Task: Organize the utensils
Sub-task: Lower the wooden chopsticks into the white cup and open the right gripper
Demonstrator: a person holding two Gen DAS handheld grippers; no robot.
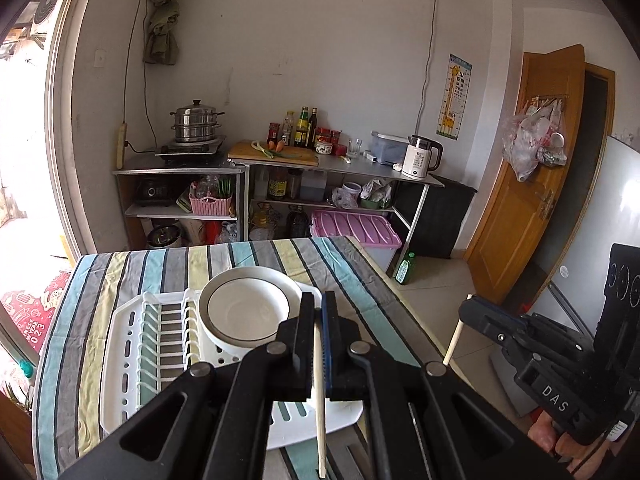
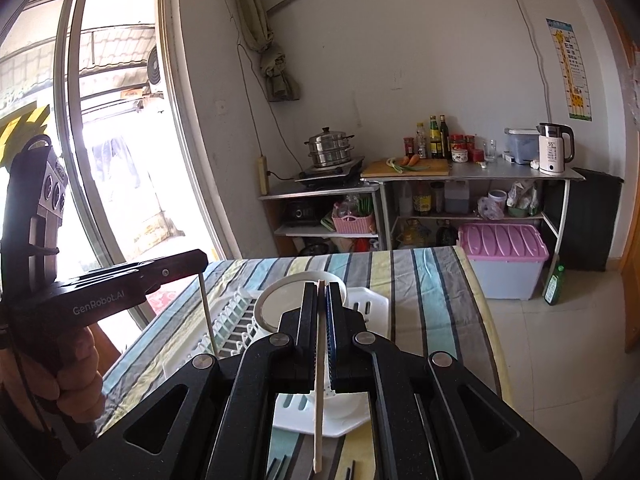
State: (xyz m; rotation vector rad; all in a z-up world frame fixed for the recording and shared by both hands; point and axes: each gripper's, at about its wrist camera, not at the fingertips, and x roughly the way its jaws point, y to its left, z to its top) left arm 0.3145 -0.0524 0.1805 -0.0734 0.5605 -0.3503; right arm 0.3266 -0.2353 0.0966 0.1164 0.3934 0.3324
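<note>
Each gripper is clamped on one chopstick: left gripper (image 1: 319,304), right gripper (image 2: 320,296), with the drying rack (image 1: 132,344) at ten o'clock below.

I am in a home kitchen: a steamer (image 1: 196,122) on a hob (image 1: 188,150), sauce bottles (image 1: 306,128), a kettle (image 1: 420,158), a dish rack (image 1: 132,344).

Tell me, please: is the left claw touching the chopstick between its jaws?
Touching. In the left wrist view, the left claw is shut on the chopstick, and both jaws press on its sides with no gap.
</note>
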